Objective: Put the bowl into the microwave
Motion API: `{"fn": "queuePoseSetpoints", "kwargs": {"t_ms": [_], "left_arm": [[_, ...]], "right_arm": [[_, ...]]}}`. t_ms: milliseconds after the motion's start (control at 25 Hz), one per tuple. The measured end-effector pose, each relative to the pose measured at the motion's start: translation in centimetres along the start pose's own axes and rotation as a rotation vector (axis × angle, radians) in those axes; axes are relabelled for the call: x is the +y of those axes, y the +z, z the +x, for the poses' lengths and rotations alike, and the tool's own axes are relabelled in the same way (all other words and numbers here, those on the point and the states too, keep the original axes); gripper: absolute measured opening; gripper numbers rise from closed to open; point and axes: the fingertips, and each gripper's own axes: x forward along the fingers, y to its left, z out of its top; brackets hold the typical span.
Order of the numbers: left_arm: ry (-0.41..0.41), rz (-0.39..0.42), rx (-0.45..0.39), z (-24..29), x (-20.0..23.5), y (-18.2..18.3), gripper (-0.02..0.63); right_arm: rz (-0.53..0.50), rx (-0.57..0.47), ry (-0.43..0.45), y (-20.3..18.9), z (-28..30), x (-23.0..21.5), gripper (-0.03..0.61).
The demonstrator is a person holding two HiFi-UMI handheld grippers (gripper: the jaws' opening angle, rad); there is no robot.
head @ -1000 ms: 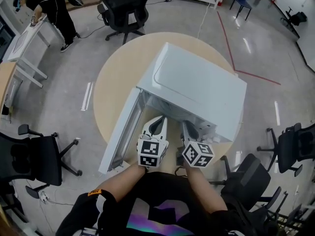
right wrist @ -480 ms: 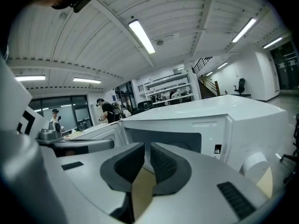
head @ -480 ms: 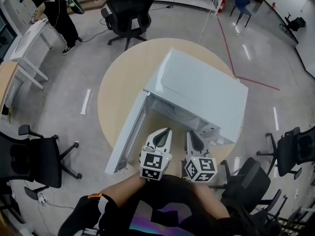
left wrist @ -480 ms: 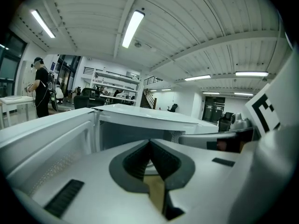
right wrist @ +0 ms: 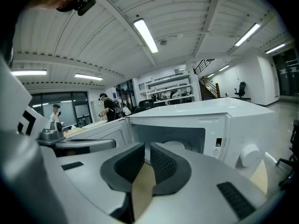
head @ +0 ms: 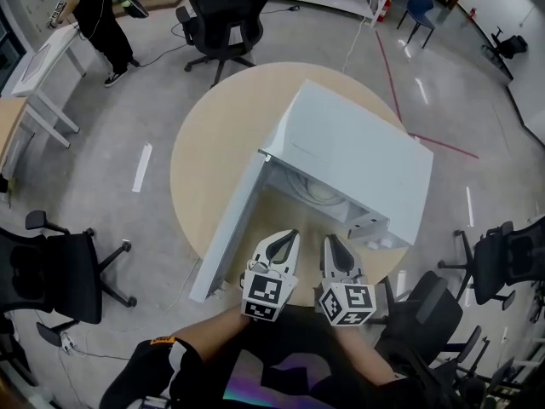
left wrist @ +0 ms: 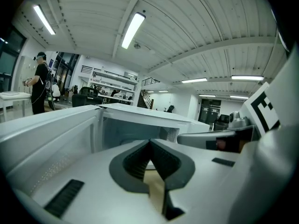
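Both grippers sit side by side just in front of the microwave's [head: 358, 152] open mouth, above the near edge of the round table [head: 213, 135]. The left gripper [left wrist: 149, 142] is closed, its jaw tips touching with nothing between them. The right gripper [right wrist: 145, 149] is closed to a thin slit and is also empty. The microwave door [head: 226, 228] hangs wide open on the microwave's left side, reaching out towards the left gripper. Inside the cavity, well apart from both grippers, lies a pale round shape that is probably the bowl [head: 319, 192], though it is too dim in there to be sure. Beyond the microwave, off the table's far edge, stands a black office chair [head: 223, 11].
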Motion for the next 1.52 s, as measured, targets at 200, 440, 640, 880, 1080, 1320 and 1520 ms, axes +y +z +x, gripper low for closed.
{"fn": "queuePoseSetpoints", "kwargs": {"t_ms": [200, 440, 640, 880, 1080, 1320, 1520], "left_arm": [[0.002, -0.021, 0.011, -1.1, 1.3, -1.1, 0.046], [0.015, -0.028, 0.014, -1.7, 2.8, -1.9, 0.046], [0.021, -0.022, -0.002, -1.9, 3.2, -1.2, 0.046], [0.034, -0.002, -0.025, -1.7, 3.0, 0.0, 0.046], [0.052, 0.005, -0.038, -1.8, 1.6, 0.8, 0.046], [0.069, 0.001, -0.047, -2.8, -0.9, 0.9, 0.046], [0.089, 0.0, -0.066, -3.7, -3.0, 1.0, 0.046]], "right_arm": [[-0.011, 0.024, -0.013, -1.2, -0.2, 1.2, 0.049], [-0.015, 0.052, -0.011, -2.7, 0.2, 2.1, 0.049], [-0.025, 0.047, -0.01, -2.3, 0.6, 2.5, 0.049], [-0.048, 0.021, -0.007, -1.3, 0.6, 2.1, 0.049], [-0.062, 0.009, 0.008, -0.8, -0.2, 1.2, 0.049], [-0.085, -0.001, 0.041, -0.6, -2.5, 0.9, 0.049], [-0.093, -0.008, 0.057, -0.3, -4.6, 0.2, 0.049]]}}
